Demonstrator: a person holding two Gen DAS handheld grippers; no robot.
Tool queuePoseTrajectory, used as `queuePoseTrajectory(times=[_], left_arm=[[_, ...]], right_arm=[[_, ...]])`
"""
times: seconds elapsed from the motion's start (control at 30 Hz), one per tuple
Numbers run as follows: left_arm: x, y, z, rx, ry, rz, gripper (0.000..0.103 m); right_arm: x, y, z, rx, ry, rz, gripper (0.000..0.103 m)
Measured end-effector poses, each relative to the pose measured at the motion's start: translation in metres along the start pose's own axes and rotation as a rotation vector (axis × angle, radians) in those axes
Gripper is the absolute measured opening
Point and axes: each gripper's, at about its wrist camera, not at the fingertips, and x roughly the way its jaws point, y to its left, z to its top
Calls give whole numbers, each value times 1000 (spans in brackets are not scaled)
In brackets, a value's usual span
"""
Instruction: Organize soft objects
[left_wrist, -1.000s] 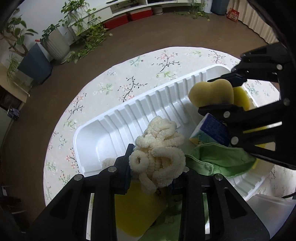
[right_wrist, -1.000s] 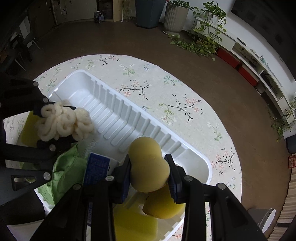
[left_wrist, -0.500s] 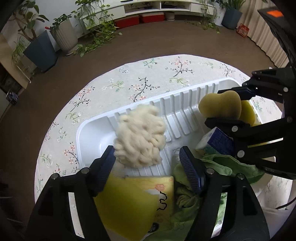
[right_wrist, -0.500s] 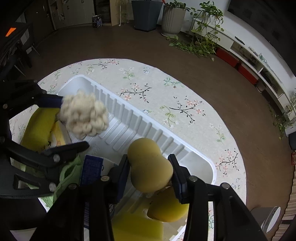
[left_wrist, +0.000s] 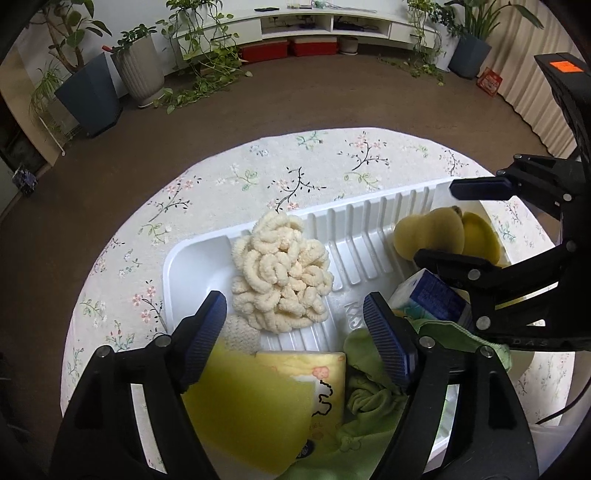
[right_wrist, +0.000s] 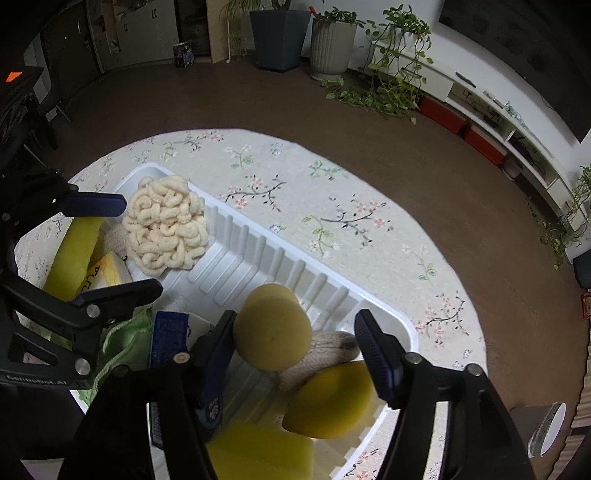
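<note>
A white ribbed tray (left_wrist: 192, 258) (right_wrist: 266, 254) lies on the round floral table. A cream chenille cloth (left_wrist: 280, 280) (right_wrist: 166, 229) rests in the tray's left end. My left gripper (left_wrist: 295, 332) is open just behind it, holding nothing. A tan gourd-shaped sponge (left_wrist: 428, 236) (right_wrist: 271, 326) rests in the tray's right end. My right gripper (right_wrist: 295, 354) is open around it, with its left finger close beside the sponge. A yellow sponge (left_wrist: 480, 240) (right_wrist: 332, 398), a blue tissue pack (left_wrist: 428, 299) (right_wrist: 166, 339), a green cloth (left_wrist: 373, 376) and a yellow cartoon sponge (left_wrist: 258, 402) fill the near side.
The table (left_wrist: 236, 173) has a floral cloth and a rounded edge dropping to brown floor. Potted plants (left_wrist: 88, 88) and a low white shelf (left_wrist: 332, 22) stand far off. A knitted cream item (right_wrist: 325, 354) lies under the tan sponge.
Both grippers have opened. The cream cloth dropped from the left gripper into the tray's left end. The tan sponge left the right gripper's hold and sits in the tray.
</note>
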Motion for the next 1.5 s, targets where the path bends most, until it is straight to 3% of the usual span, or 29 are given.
queuePoseTrajectory(times=[0.03, 0.13, 0.37, 0.8, 1.03, 1.13, 1.2, 1.5], left_arm=[[-1, 0, 1, -1, -2, 1, 78], [-15, 3, 2, -14, -36, 2, 103], [-59, 14, 3, -59, -132, 28, 103], [-122, 22, -21, -97, -221, 60, 103], [-164, 38, -70, -164, -319, 94, 103], [-180, 30, -100, -149, -375, 169, 103], [-189, 25, -119, -150, -405, 176, 103], [-215, -20, -211, -162, -478, 214, 103]], right_arm=[[-3, -1, 0, 4, -9, -2, 74], [-14, -4, 0, 15, -35, -5, 81], [-54, -13, -1, 52, -112, -18, 103], [-114, -20, -32, 109, -153, -60, 103], [-160, -31, -71, 192, -235, -79, 103], [-178, -32, -93, 241, -273, -73, 103], [-192, -30, -113, 278, -302, -72, 103], [-224, 26, -209, 347, -403, -74, 103]])
